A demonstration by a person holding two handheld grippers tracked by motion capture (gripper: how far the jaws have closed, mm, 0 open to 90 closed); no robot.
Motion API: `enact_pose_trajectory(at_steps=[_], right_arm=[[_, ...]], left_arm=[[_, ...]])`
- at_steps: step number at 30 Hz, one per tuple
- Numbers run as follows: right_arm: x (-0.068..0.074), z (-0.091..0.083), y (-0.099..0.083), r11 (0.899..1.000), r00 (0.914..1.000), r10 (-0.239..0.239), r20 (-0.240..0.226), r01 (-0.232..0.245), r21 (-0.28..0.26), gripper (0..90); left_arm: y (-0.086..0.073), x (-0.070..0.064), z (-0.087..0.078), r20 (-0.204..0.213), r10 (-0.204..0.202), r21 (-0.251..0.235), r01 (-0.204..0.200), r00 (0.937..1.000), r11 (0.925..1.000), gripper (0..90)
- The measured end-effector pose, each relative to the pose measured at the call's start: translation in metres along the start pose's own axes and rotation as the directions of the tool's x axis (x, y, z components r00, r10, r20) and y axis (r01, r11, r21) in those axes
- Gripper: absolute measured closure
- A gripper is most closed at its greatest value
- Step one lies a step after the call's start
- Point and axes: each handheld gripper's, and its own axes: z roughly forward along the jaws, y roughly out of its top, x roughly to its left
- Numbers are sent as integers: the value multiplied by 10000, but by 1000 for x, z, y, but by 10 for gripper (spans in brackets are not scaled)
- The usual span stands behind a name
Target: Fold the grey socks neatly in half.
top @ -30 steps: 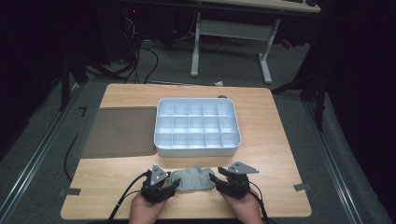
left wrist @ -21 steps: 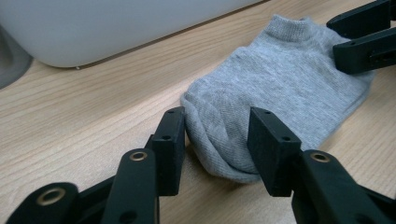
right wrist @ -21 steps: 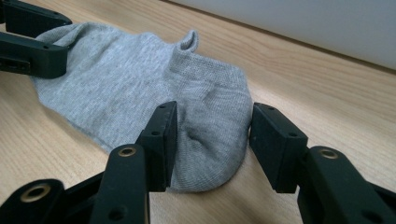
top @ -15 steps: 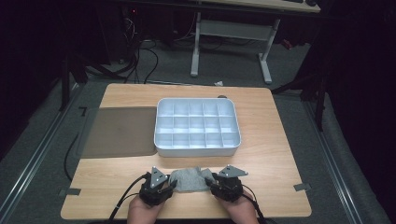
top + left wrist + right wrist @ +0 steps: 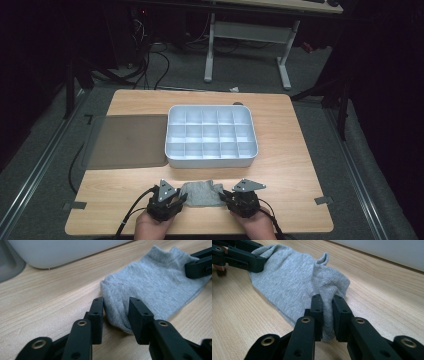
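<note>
A grey sock (image 5: 202, 194) lies flat on the wooden table (image 5: 295, 165) near its front edge, between my two grippers. My left gripper (image 5: 181, 199) stands at the sock's left end. In the left gripper view its jaws (image 5: 116, 307) straddle the bunched end of the sock (image 5: 155, 287) with a wide gap, not pinching it. My right gripper (image 5: 224, 199) is at the sock's right end. Seen in the right gripper view, it (image 5: 327, 302) is shut on a raised fold of the sock (image 5: 292, 277).
A white tray (image 5: 210, 160) divided into several empty compartments stands behind the sock at the table's middle. A dark grey mat (image 5: 127, 142) lies to its left. Bare wood runs along the right side. Cables trail off the front edge.
Both grippers have shifted slightly toward the near edge of the table, staying at the two ends of the sock. The sock lies in much the same place.
</note>
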Motion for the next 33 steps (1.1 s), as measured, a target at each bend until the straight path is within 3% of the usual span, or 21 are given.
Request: enact_pose_trajectory(at_steps=[3, 6, 8, 16, 26, 33], right_arm=[[0, 0, 0, 10000, 10000, 9, -3, -9, -55, 809], [1, 0, 0, 10000, 10000, -61, 24, 61, -56, 808], [0, 0, 0, 9999, 10000, -73, 39, 74, -76, 808], [-1, -1, 0, 10000, 10000, -41, 78, 42, -73, 808], [-4, -4, -1, 9999, 9999, 89, 68, -89, -111, 809], [-10, -11, 0, 9982, 9992, 398, 2, -398, -452, 811]], left_arm=[[2, -1, -5, -67, 21, -424, -24, 10000, 9991, 569], [6, -2, -11, -102, -28, -779, 20, 9999, 9970, 564], [10, -4, -12, 117, -93, -884, 103, 9999, 9960, 604], [26, -33, 8, 639, 513, -413, -487, 9966, 9980, 706], [32, -49, 37, 436, 900, 437, -919, 9950, 9948, 772], [36, -58, 45, 200, 1144, 518, -1153, 9932, 9920, 777]])
